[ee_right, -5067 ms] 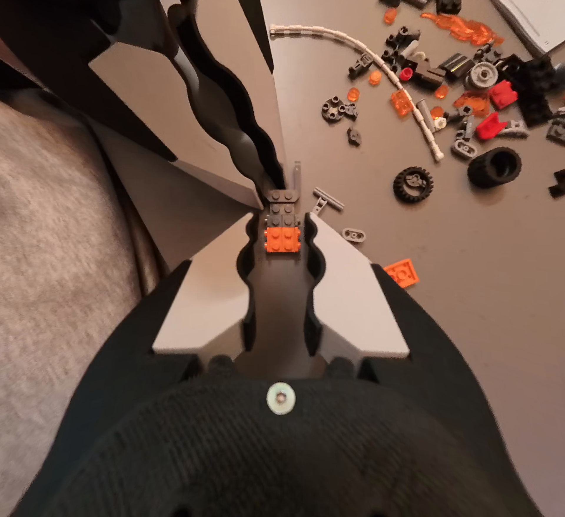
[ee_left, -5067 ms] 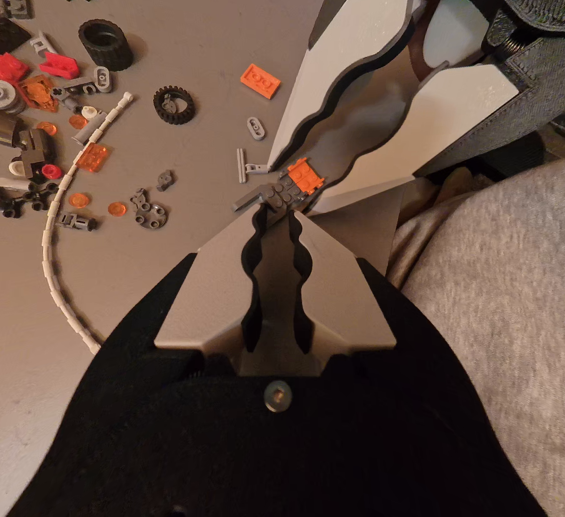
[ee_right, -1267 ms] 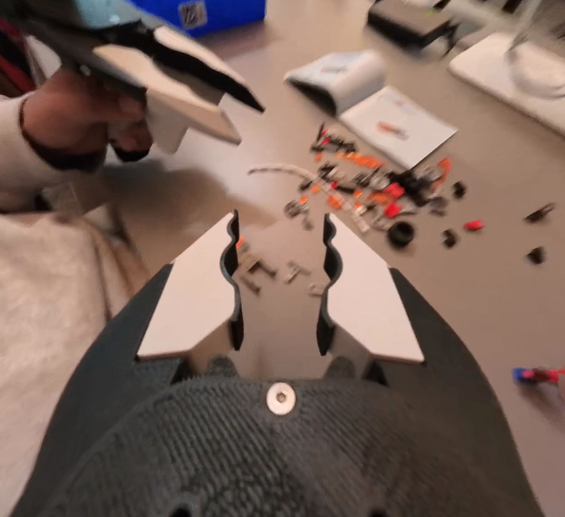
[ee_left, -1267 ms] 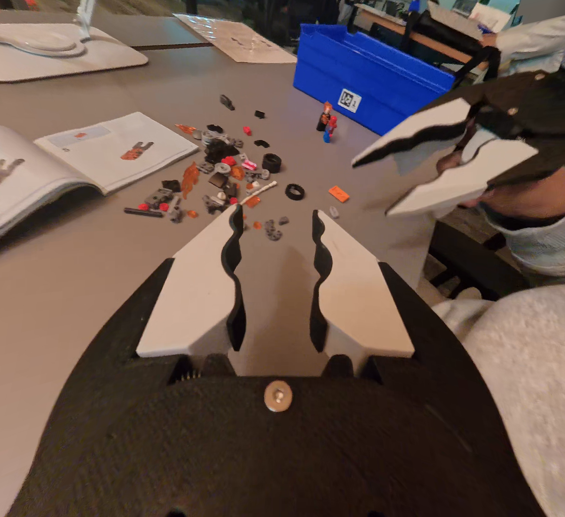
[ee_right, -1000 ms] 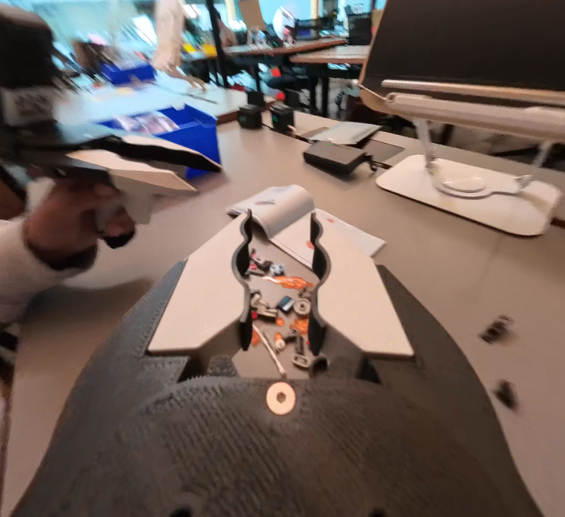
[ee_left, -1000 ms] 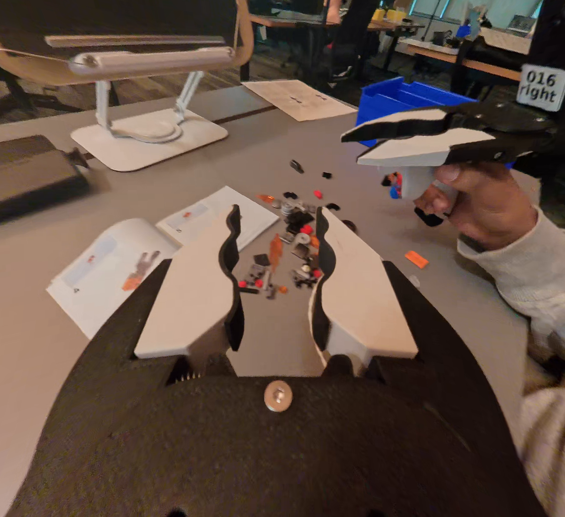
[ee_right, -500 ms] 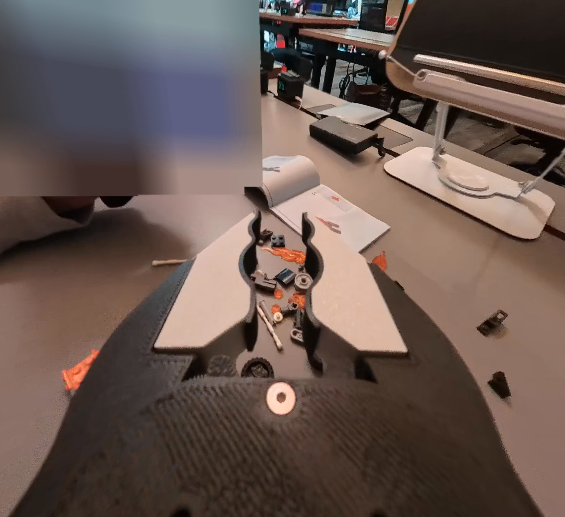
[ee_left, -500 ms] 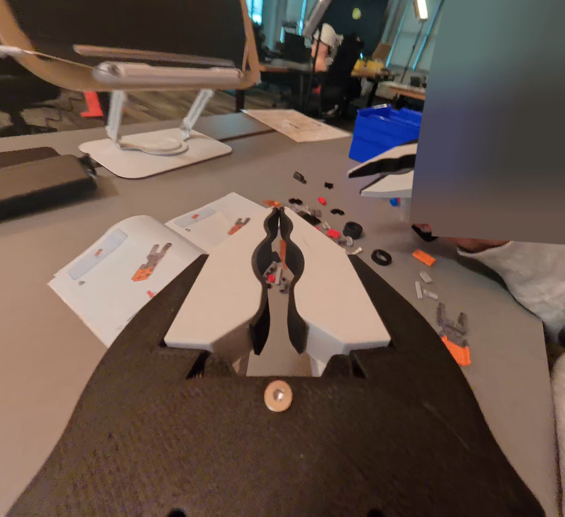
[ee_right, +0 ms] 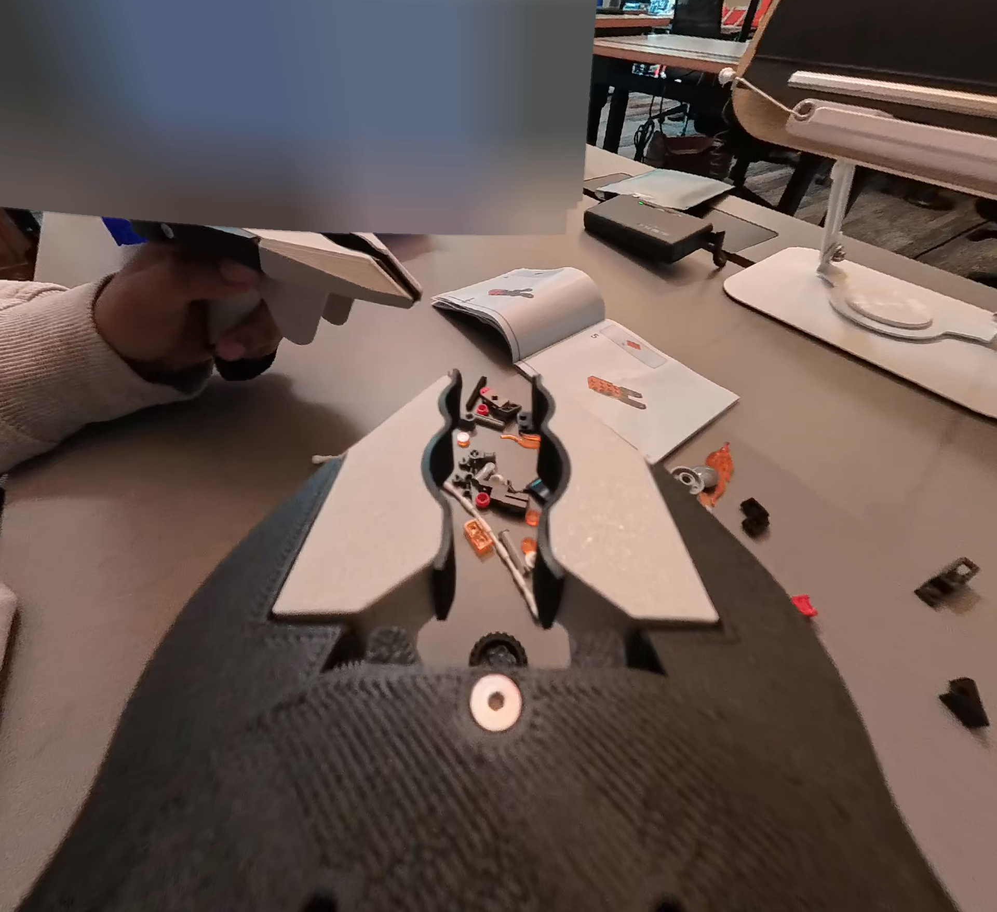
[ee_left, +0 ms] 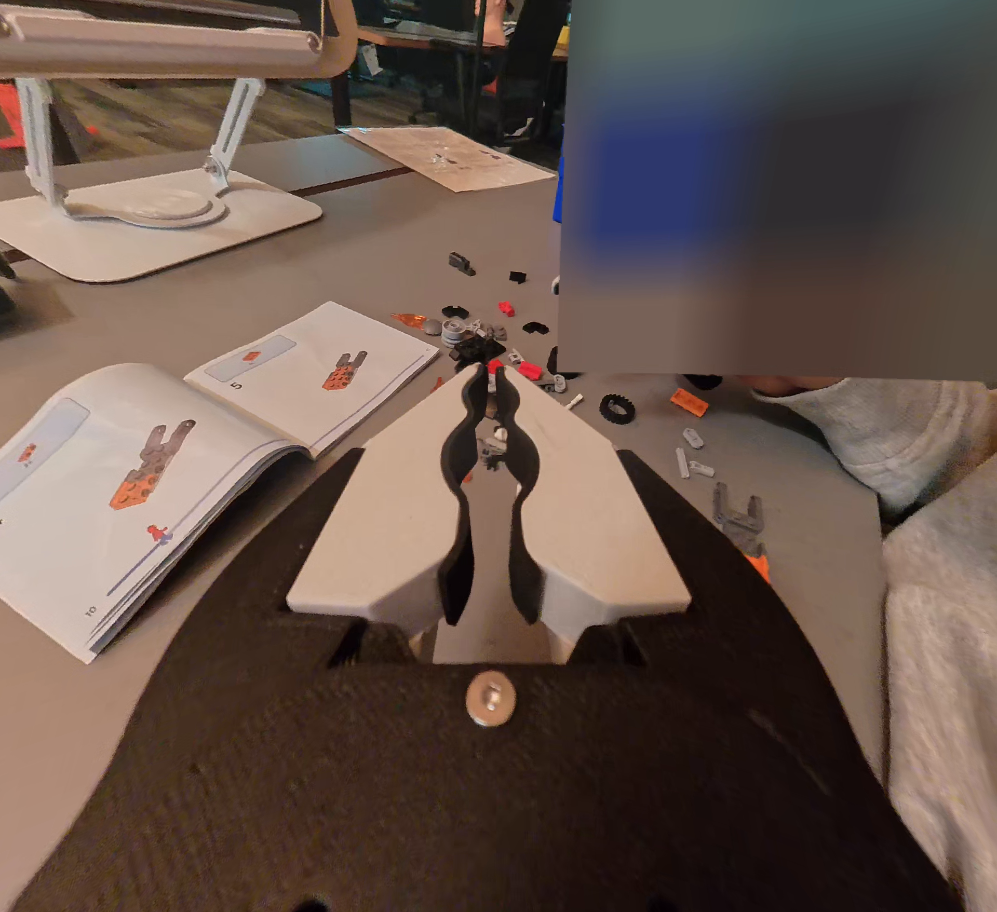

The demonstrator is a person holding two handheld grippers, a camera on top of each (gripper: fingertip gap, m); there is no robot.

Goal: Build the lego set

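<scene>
My left gripper (ee_left: 488,375) is shut and empty, held above the grey table and pointing at the pile of loose Lego pieces (ee_left: 475,341). It also shows at the upper left of the right wrist view (ee_right: 412,293), held by a hand. My right gripper (ee_right: 495,382) is open and empty above the same pile (ee_right: 491,481). A small grey and orange assembly (ee_left: 739,530) lies on the table by the near right edge, apart from both grippers. The open instruction booklet (ee_left: 216,444) lies left of the pile and shows in the right wrist view (ee_right: 593,363).
An orange plate (ee_left: 688,402), a black tyre (ee_left: 616,409) and small grey pieces (ee_left: 690,454) lie right of the pile. A white laptop stand (ee_left: 156,217) stands at the back. A black power brick (ee_right: 647,233) lies beyond the booklet. A person's sleeve (ee_left: 890,433) rests at the table edge.
Both grippers let go of the grey and orange assembly, which now lies on the table. They rose and turned toward the pile and booklet. The left gripper shut; the right stays open.
</scene>
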